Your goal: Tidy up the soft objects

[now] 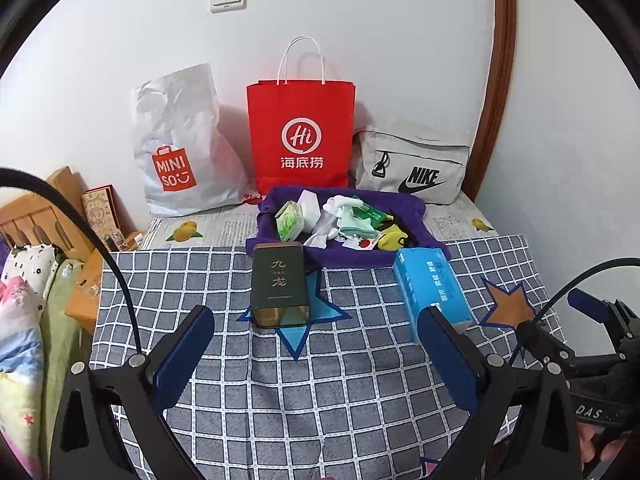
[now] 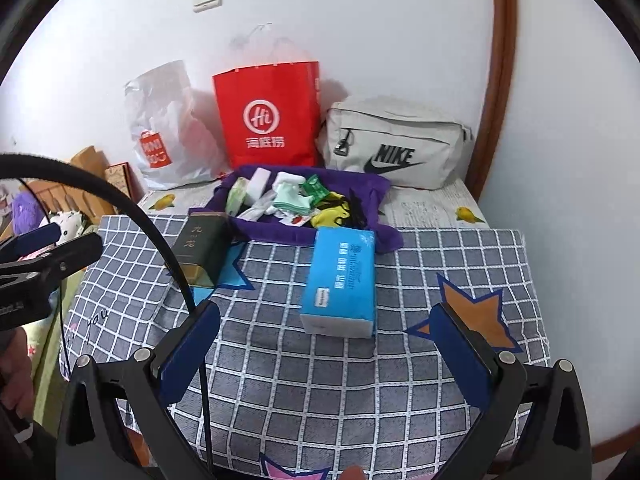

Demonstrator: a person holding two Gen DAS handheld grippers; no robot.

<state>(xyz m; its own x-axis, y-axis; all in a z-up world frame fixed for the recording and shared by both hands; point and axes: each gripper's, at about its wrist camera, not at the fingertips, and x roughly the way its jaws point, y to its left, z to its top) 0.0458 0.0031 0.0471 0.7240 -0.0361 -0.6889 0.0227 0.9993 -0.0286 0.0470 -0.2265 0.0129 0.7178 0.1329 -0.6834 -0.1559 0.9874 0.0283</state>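
From the left wrist, your left claw [image 1: 316, 364] gapes wide and empty over the checked counter [image 1: 360, 400]; the purple tray [image 1: 280, 200] of soft objects sits at twelve o'clock, behind the dark tin [image 1: 280, 280].

From the right wrist, your right claw [image 2: 326, 360] is equally spread, gripping nothing; the blue tissue pack [image 2: 342, 280] lies at twelve o'clock, the purple tray [image 2: 372, 192] just beyond.

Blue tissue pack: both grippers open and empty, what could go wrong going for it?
1. The blue tissue pack is soft; a hard squeeze by the right gripper may crush it or let it slip.
2. Its far end lies against the purple cloth, so lifting could drag the cloth and spill the small items on it.
3. The dark tin stands upright ahead of the left gripper; a sideways sweep might topple it.
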